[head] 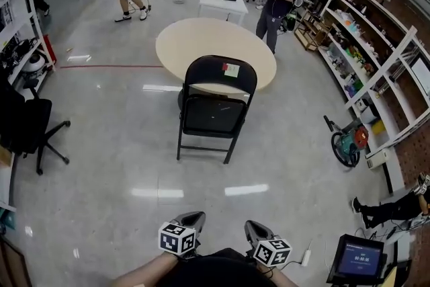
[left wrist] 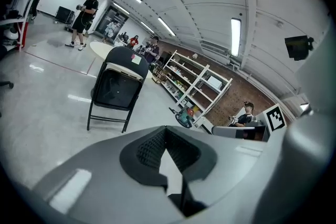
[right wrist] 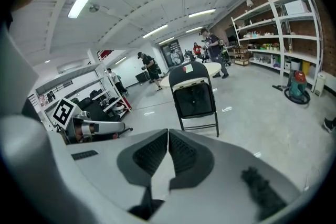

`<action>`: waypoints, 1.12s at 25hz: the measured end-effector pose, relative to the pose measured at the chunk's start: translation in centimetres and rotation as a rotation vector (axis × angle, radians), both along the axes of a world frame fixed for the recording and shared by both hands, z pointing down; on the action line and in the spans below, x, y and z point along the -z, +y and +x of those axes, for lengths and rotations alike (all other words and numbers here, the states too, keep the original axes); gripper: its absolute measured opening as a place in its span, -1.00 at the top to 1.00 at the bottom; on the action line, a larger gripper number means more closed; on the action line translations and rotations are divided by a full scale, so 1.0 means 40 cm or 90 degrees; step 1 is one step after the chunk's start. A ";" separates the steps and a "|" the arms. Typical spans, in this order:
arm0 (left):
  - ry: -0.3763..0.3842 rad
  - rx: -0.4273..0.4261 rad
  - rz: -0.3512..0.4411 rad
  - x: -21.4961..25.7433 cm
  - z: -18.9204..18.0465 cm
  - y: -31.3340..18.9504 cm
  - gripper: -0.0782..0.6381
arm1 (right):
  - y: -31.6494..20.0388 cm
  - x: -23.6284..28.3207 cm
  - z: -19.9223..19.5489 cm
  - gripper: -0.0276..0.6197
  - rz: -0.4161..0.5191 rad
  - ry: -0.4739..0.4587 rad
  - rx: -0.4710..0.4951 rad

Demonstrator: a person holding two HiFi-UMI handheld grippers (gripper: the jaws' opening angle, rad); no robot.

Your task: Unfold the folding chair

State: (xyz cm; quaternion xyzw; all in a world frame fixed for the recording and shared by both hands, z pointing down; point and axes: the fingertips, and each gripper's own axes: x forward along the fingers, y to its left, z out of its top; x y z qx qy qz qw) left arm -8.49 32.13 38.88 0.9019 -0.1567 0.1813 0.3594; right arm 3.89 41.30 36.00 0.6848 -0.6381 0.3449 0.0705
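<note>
Folded chair (head: 215,107) stands well beyond both closed grippers.

1. A glossy grey floor (head: 121,151) is seen, crossed at the left by a thin red line (head: 107,66).
2. A black folding chair (head: 213,107) is stood upright on it, with the seat tipped up against the back.
3. A round table (head: 195,44) is placed just behind that chair.
4. A black office chair (head: 33,128) is stood at the left, and white shelves (head: 376,70) are ranged along the right.
</note>
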 end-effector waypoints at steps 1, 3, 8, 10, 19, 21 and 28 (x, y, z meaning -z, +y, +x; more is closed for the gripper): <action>0.000 0.004 0.000 -0.001 -0.011 -0.012 0.77 | -0.013 0.001 -0.009 0.89 -0.001 0.002 0.005; -0.003 0.009 0.001 -0.004 -0.029 -0.033 0.77 | -0.039 0.000 -0.030 0.89 -0.003 0.004 0.018; -0.016 0.017 0.000 -0.022 -0.031 -0.060 0.77 | -0.080 -0.018 -0.048 0.89 -0.008 -0.001 0.050; -0.022 0.021 -0.001 -0.032 -0.021 -0.067 0.77 | -0.092 -0.034 -0.039 0.89 -0.010 -0.012 0.054; -0.064 0.078 0.009 -0.023 0.076 -0.114 0.77 | -0.196 -0.050 0.084 0.89 0.019 -0.063 0.101; -0.070 0.089 0.018 -0.013 0.127 -0.130 0.77 | -0.228 -0.042 0.134 0.89 0.032 -0.070 0.113; -0.084 0.121 0.062 0.029 0.312 -0.185 0.77 | -0.282 -0.041 0.322 0.89 0.060 -0.100 0.119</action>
